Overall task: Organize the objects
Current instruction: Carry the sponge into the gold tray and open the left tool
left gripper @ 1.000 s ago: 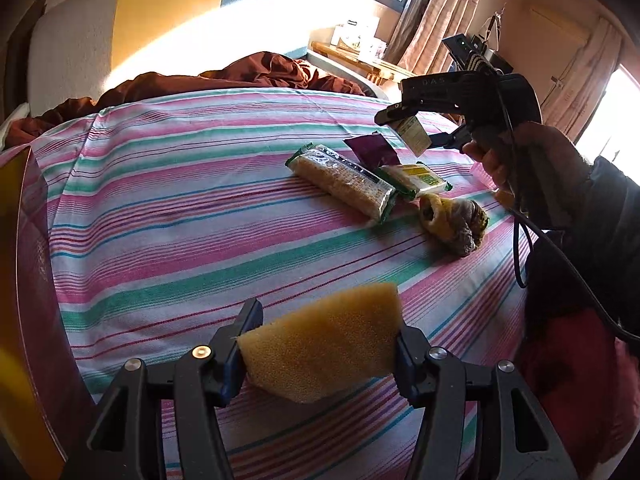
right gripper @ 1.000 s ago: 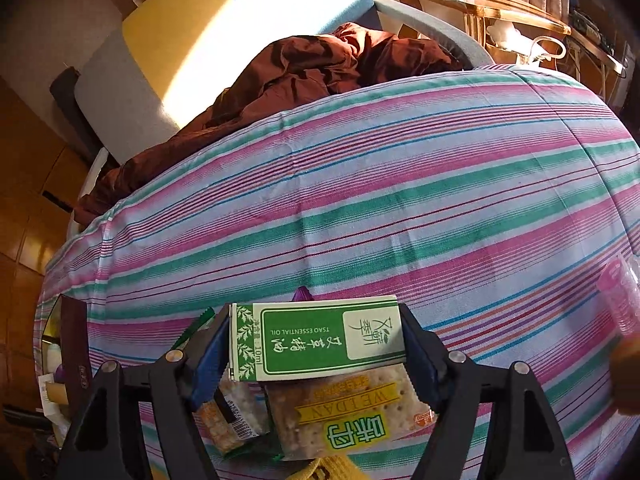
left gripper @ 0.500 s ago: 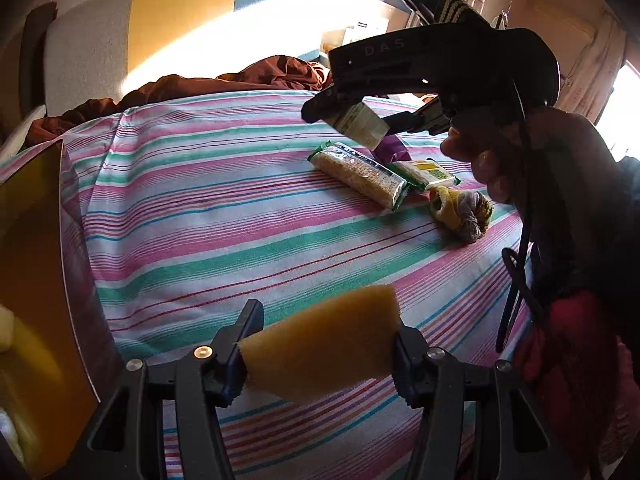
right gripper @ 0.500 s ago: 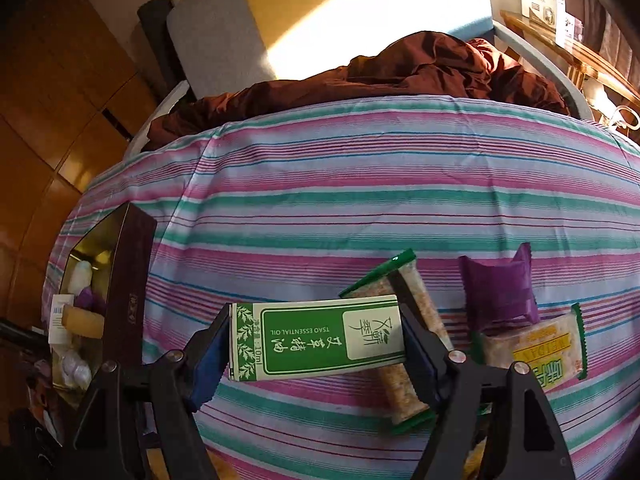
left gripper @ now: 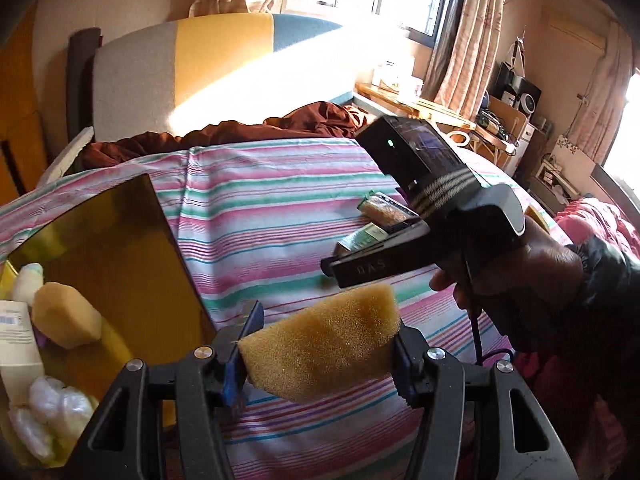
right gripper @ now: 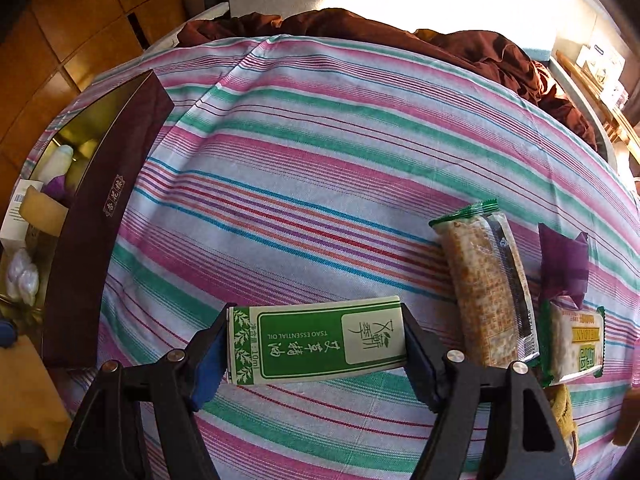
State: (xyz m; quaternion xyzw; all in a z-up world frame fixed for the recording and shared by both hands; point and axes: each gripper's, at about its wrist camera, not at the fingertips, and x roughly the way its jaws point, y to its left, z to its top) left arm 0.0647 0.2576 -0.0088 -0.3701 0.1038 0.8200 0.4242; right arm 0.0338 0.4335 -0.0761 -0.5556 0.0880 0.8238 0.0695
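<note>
Yellow sponge (left gripper: 320, 344) is clamped between the left gripper (left gripper: 320, 354) fingers, above the striped bed (left gripper: 260, 216); open box (left gripper: 120, 248) to their left. Green-white carton (right gripper: 316, 344) is gripped endwise by the right gripper (right gripper: 316, 350) fingers, cracker packs (right gripper: 486, 292) to their right.

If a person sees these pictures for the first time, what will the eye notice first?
Probably the two held things: a yellow sponge clamped in the left gripper and a green and white essential oil box in the right gripper, both above the striped bedsheet. Next, the open dark box at the sheet's left edge, already holding several items, and the snack packets lying at the right.
</note>
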